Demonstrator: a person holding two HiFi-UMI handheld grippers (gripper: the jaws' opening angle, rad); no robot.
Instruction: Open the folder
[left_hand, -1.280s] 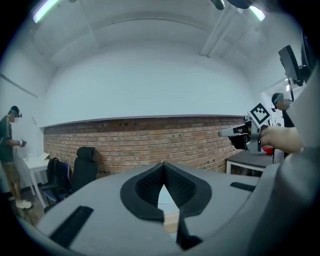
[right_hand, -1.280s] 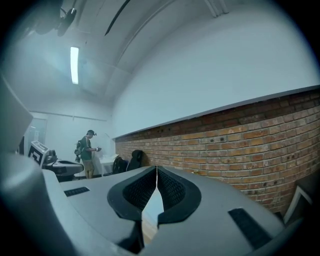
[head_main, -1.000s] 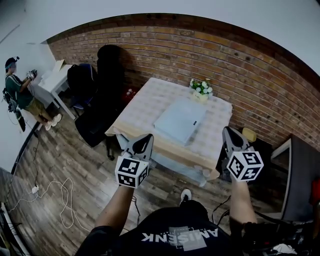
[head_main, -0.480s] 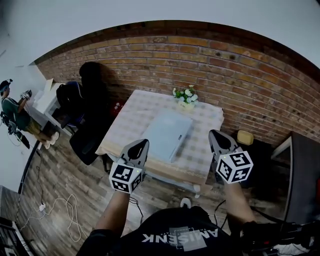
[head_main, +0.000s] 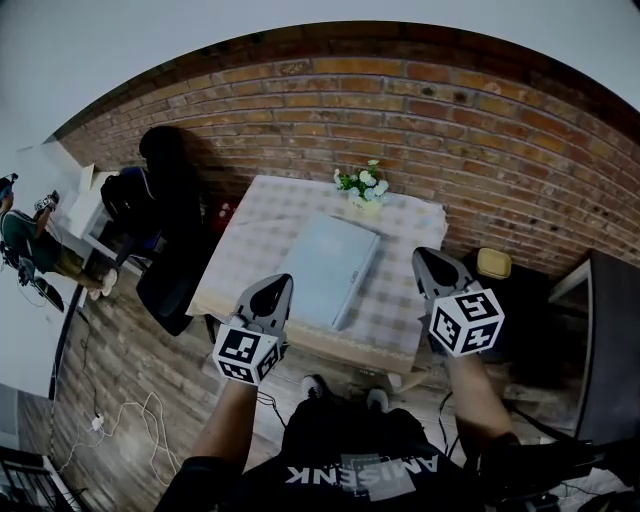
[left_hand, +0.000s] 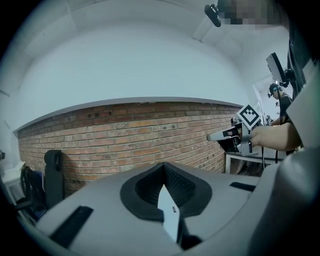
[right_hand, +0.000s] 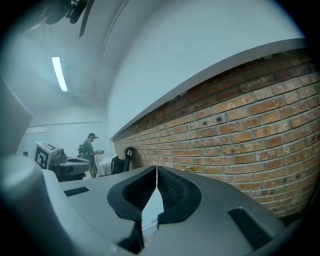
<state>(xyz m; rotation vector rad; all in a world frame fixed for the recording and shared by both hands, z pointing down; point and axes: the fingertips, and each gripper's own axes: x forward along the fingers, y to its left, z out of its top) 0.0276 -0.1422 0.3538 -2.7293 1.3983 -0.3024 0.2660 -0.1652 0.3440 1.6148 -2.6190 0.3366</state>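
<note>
A pale blue-grey folder (head_main: 338, 268) lies closed on the checked tablecloth of the table (head_main: 262, 232), seen in the head view. My left gripper (head_main: 280, 284) hangs shut and empty over the table's near edge, just left of the folder's near corner. At the folder's right, above the table's near right corner, my right gripper (head_main: 424, 258) is shut with nothing in it. In the left gripper view the jaws (left_hand: 163, 166) meet in front of the brick wall, and the right gripper (left_hand: 220, 136) shows at the right. The right gripper view shows its jaws (right_hand: 157, 169) pressed together too.
A small vase of flowers (head_main: 366, 186) stands at the table's far edge by the brick wall (head_main: 500, 130). A black chair with bags (head_main: 165, 230) is left of the table, a yellow object (head_main: 493, 263) and dark cabinet (head_main: 610, 340) right. A person (head_main: 25, 245) stands far left; cable (head_main: 130, 415) on the floor.
Both grippers have moved forward to the table's near edge, and the table and folder now sit closer beneath them. The jaws have stayed shut.
</note>
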